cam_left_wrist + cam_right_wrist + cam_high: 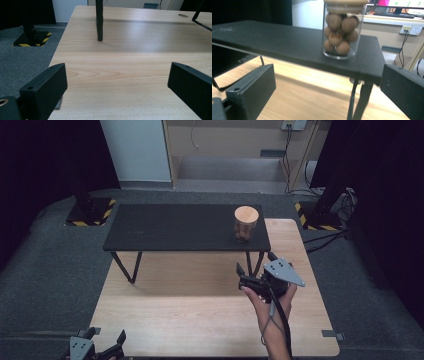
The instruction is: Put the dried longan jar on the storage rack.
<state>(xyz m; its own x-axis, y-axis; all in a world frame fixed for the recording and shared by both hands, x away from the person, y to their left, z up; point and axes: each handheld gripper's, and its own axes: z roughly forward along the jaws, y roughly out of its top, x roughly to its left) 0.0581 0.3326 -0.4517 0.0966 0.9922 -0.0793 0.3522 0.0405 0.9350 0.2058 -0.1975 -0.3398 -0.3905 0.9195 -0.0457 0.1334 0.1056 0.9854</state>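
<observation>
Jar (pixel 246 223) stands upright near the right front corner of the black shelf (pixel 170 227), which is a low raised stand on thin legs set on the wooden surface (pixel 200 320). Long axis vertical; round wooden lid (pixel 246 214) on top, glass body packed with brown rounded pieces, possibly nuts, exact kind unclear. Right gripper (pixel 255 262) is held above the surface just in front of and slightly right of the jar, fingers (pixel 252 87) spread wide with nothing between them. In the right gripper view the jar (pixel 343 28) sits ahead and above the finger line, a little right of centre, so the approach looks to need a lift up past the shelf edge and a forward push. Left gripper (pixel 102 342) rests at the near left edge of the surface, well apart from the jar, fingers (pixel 47 85) also released and empty; the right hand (pixel 270 300) is clearly the nearer one. Limits: jar lid is cut off at the top of the right gripper view, the jar's back side is hidden, and the left gripper is partly cropped by the bottom of the high view.
</observation>
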